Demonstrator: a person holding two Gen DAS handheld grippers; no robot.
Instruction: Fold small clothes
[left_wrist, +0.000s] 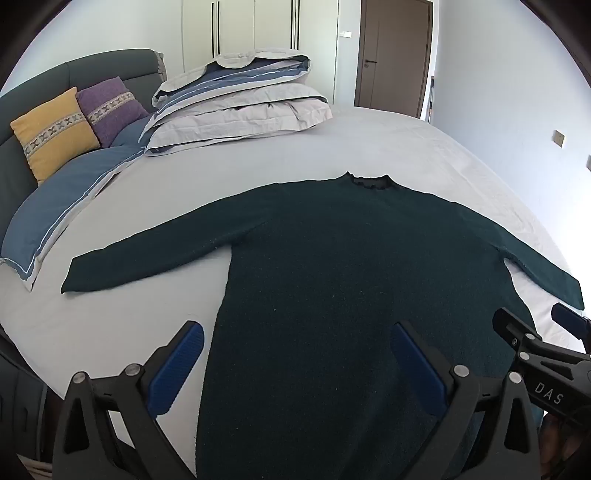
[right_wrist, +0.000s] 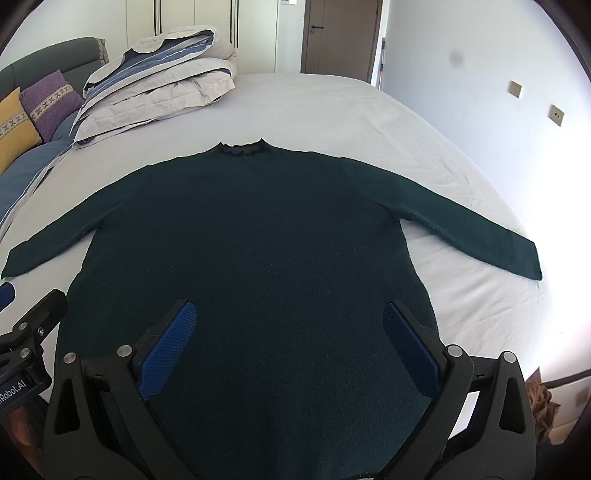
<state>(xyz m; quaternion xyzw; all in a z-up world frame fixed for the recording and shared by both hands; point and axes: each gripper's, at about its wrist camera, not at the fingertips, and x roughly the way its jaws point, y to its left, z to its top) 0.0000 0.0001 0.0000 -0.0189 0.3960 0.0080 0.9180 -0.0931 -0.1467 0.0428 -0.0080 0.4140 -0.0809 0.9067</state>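
A dark green long-sleeved sweater (left_wrist: 332, 266) lies flat on the bed, collar away from me, both sleeves spread out to the sides. It also shows in the right wrist view (right_wrist: 266, 236). My left gripper (left_wrist: 295, 332) is open and empty above the sweater's lower left edge. My right gripper (right_wrist: 288, 314) is open and empty above the lower right part of the body. The right gripper shows at the right edge of the left wrist view (left_wrist: 535, 328). The left gripper shows at the left edge of the right wrist view (right_wrist: 26, 299).
The sweater lies on a pale grey bed sheet (left_wrist: 258, 173). A folded duvet and pillows (left_wrist: 240, 99) are stacked at the far left. Yellow (left_wrist: 55, 133) and purple (left_wrist: 110, 107) cushions lean on the grey headboard. A wall (right_wrist: 498, 122) runs along the right.
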